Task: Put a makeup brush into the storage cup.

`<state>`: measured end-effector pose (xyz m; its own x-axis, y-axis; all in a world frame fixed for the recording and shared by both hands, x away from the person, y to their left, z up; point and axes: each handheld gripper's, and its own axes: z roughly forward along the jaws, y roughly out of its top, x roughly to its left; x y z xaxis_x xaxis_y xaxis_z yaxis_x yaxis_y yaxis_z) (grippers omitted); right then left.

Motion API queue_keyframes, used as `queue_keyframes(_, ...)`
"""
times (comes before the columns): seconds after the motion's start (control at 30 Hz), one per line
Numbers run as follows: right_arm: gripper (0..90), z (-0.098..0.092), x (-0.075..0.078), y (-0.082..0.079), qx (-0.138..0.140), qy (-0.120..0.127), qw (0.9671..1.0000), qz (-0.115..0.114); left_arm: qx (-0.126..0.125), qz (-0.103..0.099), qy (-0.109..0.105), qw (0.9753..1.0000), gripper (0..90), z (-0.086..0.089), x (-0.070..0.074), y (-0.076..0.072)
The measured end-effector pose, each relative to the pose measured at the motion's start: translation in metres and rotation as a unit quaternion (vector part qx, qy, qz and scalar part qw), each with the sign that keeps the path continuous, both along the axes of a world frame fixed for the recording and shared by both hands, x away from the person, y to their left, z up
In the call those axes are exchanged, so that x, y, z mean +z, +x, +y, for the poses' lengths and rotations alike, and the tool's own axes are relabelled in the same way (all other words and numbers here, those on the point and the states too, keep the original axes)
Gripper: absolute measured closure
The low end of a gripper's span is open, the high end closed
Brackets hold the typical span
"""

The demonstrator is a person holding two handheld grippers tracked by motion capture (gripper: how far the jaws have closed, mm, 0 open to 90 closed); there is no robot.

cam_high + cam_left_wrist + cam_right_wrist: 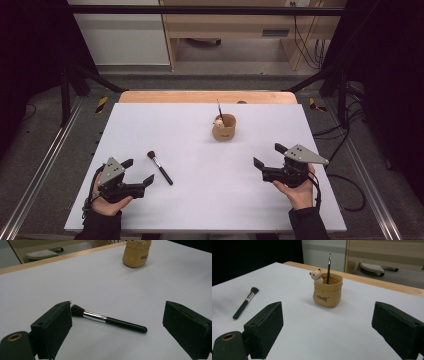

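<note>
Near the table's (150,120) front edge, the left gripper (138,175) hovers by the left corner, jaws spread wide and holding nothing; the right gripper (266,157) hovers toward the right corner, equally wide and empty. A brush (160,168) lies flat just beside the left gripper's jaws, bristles pointing away. Farther back, right of centre, stands a tan pot (224,127) with a thin stick (219,109) upright inside.
</note>
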<state>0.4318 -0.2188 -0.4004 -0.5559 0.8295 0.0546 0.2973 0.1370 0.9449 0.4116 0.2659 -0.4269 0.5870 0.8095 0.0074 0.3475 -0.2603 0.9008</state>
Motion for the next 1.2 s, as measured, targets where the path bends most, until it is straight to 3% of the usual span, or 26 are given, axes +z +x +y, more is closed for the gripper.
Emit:
queue_keyframes(0.5, 10.0, -0.022, -0.015, -0.019, -0.01, 0.007, 0.9999, -0.001, 0.012, 0.001, -0.013, 0.9998, 8.1, 0.004, 0.002, 0.0)
queue_keyframes(1.2, 9.9, -0.019, -0.017, -0.022, -0.02, 0.003, 0.9998, 0.001, 0.015, 0.003, -0.013, 0.9998, 8.1, -0.002, 0.003, 0.002)
